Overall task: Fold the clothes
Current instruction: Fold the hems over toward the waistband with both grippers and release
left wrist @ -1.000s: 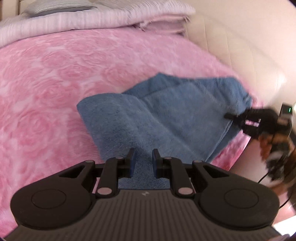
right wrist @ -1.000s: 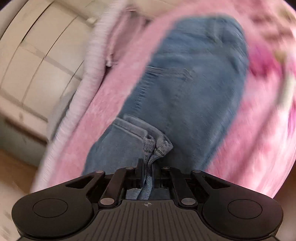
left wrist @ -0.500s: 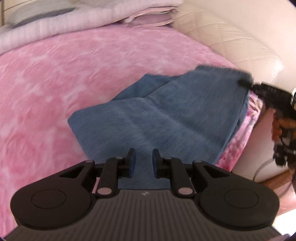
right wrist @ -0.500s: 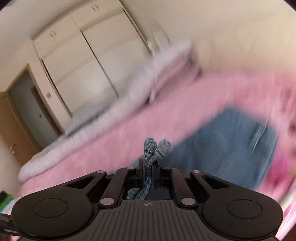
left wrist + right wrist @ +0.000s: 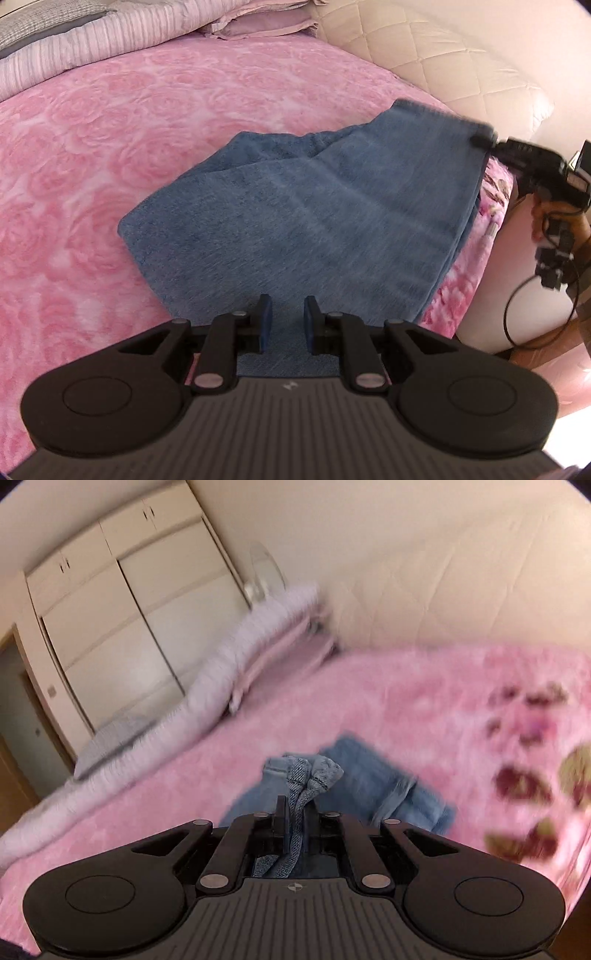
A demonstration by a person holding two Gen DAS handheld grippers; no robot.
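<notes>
Blue jeans (image 5: 314,221) lie folded on the pink rose-pattern bedspread (image 5: 92,147). My left gripper (image 5: 287,318) is at their near edge, its jaws narrowly apart with denim filling the gap, so it is shut on the fabric. In the left wrist view my right gripper (image 5: 480,138) pinches the far right corner and holds it raised over the bed's edge. The right wrist view shows that gripper (image 5: 299,805) shut on a bunched denim hem (image 5: 314,775), with the rest of the jeans (image 5: 369,786) below, blurred.
Striped pillows and a folded quilt (image 5: 110,40) line the head of the bed. A cream padded bed frame (image 5: 461,66) runs along the right side. A person's hand and a cable (image 5: 554,236) are beyond the bed's right edge. Wardrobe doors (image 5: 122,627) stand across the room.
My right gripper has lifted its denim corner up and away from me, toward the far right of the bed. The jeans spread wider. My left gripper keeps its grip at the near edge.
</notes>
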